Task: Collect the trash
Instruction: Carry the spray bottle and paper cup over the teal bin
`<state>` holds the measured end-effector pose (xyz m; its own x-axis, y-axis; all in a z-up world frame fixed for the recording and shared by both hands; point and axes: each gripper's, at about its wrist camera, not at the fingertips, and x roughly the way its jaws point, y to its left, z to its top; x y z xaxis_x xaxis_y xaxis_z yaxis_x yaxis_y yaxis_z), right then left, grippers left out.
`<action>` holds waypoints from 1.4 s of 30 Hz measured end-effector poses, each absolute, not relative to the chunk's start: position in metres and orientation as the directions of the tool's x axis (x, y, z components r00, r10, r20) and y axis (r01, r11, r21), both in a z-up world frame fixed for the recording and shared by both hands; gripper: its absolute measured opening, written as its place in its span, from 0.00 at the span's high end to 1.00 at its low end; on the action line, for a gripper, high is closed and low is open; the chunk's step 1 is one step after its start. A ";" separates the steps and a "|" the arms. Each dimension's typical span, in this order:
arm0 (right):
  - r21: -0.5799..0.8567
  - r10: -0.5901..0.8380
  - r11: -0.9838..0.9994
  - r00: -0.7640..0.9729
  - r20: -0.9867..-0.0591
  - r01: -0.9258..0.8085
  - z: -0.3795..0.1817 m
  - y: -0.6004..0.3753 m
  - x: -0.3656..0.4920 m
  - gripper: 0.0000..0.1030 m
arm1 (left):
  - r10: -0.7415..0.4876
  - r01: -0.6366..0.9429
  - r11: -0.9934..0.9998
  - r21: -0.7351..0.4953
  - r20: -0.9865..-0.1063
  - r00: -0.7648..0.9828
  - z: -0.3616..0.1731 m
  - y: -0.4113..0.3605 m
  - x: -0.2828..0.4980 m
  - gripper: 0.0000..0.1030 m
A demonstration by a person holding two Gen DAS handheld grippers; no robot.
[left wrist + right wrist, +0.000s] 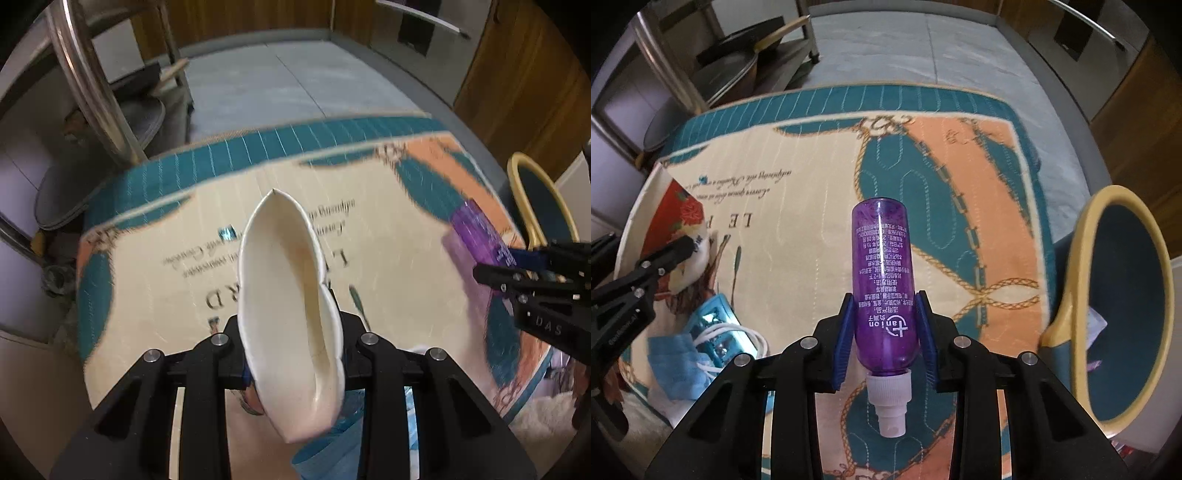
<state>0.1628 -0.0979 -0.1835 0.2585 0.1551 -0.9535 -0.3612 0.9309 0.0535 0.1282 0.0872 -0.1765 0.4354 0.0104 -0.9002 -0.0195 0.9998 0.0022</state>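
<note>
Purple bottle [882,284] is sitting clamped in the right gripper [884,332]; the left gripper [291,354] is squeezing a paper cup [288,314]. Both are waiting for the bin [1067,295], while a mask [676,362] is lying uncollected.

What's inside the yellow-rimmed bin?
Inside the yellow-rimmed bin, a white crumpled scrap lies against the dark liner. The near rim hides the bottom, so anything deeper can't be seen.

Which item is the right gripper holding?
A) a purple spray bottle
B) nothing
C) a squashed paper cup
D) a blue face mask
A: in the right wrist view the right gripper has its blue pads pressed on both sides of the purple spray bottle.
</note>
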 end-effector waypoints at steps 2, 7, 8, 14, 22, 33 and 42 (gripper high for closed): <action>0.066 0.170 0.934 0.273 -0.947 -0.352 -0.173 -0.101 0.161 0.67 | 0.010 -0.032 0.999 -0.006 -0.883 0.470 -0.164 0.088 0.129 0.70; 0.107 0.220 0.939 0.333 -0.917 -0.325 -0.140 -0.110 0.158 0.67 | -0.013 -0.028 0.999 -0.034 -0.835 0.550 -0.130 0.076 0.131 0.70; 0.116 0.228 0.941 0.345 -0.911 -0.316 -0.134 -0.111 0.157 0.67 | -0.019 -0.025 0.999 -0.040 -0.827 0.561 -0.125 0.075 0.130 0.70; 0.143 0.259 0.951 0.456 -0.852 -0.273 -0.077 -0.141 0.147 0.67 | -0.046 0.035 0.999 -0.031 -0.769 0.637 -0.092 0.044 0.131 0.70; 0.056 0.151 0.984 0.626 -0.765 -0.169 -0.008 -0.236 0.132 0.67 | -0.130 0.141 0.989 -0.046 -0.727 0.674 -0.068 -0.005 0.134 0.70; 0.046 0.045 0.999 0.556 -0.830 -0.012 -0.051 -0.322 0.139 0.67 | -0.235 0.301 0.953 -0.035 -0.714 0.660 -0.071 -0.095 0.143 0.70; 0.081 0.068 0.997 0.514 -0.855 0.003 -0.074 -0.342 0.154 0.67 | -0.322 0.411 0.909 -0.061 -0.731 0.602 -0.092 -0.152 0.150 0.70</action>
<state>0.1536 -0.3425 -0.0738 0.5141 0.0675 -0.8551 0.0034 0.9967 0.0807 0.1499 -0.1516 -0.0917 0.6021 -0.3217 -0.7307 0.4114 0.9094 -0.0613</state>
